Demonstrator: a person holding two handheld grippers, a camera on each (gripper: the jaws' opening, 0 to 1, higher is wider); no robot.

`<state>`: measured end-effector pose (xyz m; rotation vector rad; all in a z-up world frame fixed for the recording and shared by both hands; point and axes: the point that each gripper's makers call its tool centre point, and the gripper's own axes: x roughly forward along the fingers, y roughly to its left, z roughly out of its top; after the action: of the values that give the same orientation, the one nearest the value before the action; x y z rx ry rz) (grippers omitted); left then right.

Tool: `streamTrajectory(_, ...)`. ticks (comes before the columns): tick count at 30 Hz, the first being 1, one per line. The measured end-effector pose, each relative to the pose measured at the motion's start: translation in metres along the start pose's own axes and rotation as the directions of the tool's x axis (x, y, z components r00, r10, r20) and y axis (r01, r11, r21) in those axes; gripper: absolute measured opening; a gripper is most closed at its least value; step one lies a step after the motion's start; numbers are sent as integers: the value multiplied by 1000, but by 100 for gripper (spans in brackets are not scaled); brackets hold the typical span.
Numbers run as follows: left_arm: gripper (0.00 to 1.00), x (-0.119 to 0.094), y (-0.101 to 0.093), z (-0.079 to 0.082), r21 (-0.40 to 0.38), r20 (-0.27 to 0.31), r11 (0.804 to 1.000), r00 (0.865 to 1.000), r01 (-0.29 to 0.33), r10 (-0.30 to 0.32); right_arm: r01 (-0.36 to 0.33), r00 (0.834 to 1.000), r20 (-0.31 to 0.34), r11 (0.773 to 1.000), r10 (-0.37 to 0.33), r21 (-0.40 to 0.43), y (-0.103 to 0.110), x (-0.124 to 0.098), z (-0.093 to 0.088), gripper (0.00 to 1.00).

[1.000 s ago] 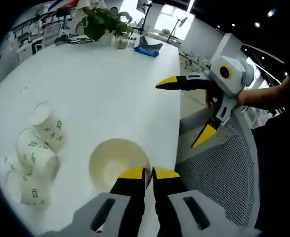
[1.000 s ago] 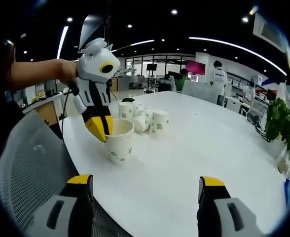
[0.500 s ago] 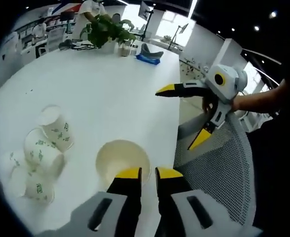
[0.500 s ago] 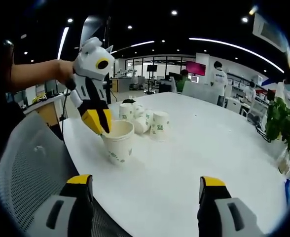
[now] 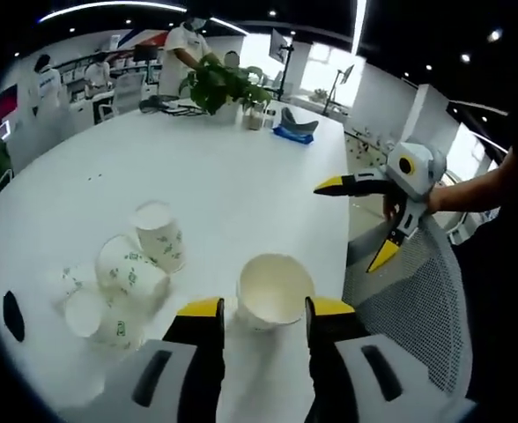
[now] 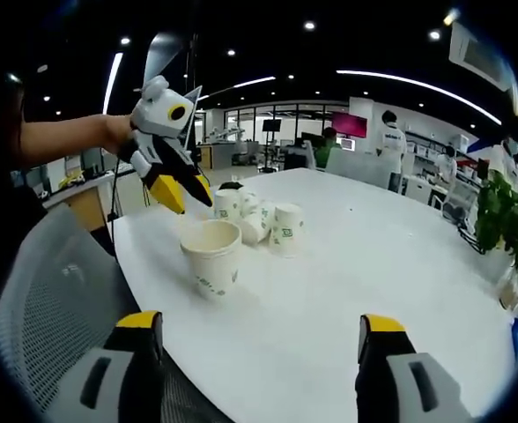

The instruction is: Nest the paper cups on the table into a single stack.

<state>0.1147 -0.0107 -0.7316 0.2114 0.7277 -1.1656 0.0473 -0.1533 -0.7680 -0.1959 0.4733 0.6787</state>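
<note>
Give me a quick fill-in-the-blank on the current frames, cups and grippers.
1. The lone paper cup stands upright, mouth facing ____.
2. The left gripper hangs above that cup with its jaws ____.
3. The right gripper is ____.
4. The cup cluster sits on the ____ table.

Missing words: up; open; open; white

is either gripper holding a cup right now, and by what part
Nothing is held. The left gripper is open and lifted clear of the upright paper cup standing on the table. The right gripper is open too, with nothing between its jaws.
</note>
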Motion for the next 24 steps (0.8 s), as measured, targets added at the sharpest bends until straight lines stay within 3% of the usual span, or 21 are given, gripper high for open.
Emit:
streamTrajectory(6, 46, -15, 33, 5, -11, 83, 995, 991, -102, 103, -6, 1000, 30, 1000, 5, 15, 0, 0, 4, 97)
streamTrajectory(13, 59, -32, 69, 7, -33, 147, 978, 967, -206, 208, -9, 999, 46, 1000, 8, 20, 0, -1, 7, 99)
streamTrajectory(16, 65, -33, 75, 10, -11, 199, 979, 959, -203, 201, -10, 999, 40, 1000, 9, 18, 1, 0, 6, 99)
streamTrajectory(24, 70, -28, 106, -1, -44, 231, 969, 941, -244, 248, -7, 1000, 24, 1000, 7, 13, 0, 1, 3, 98)
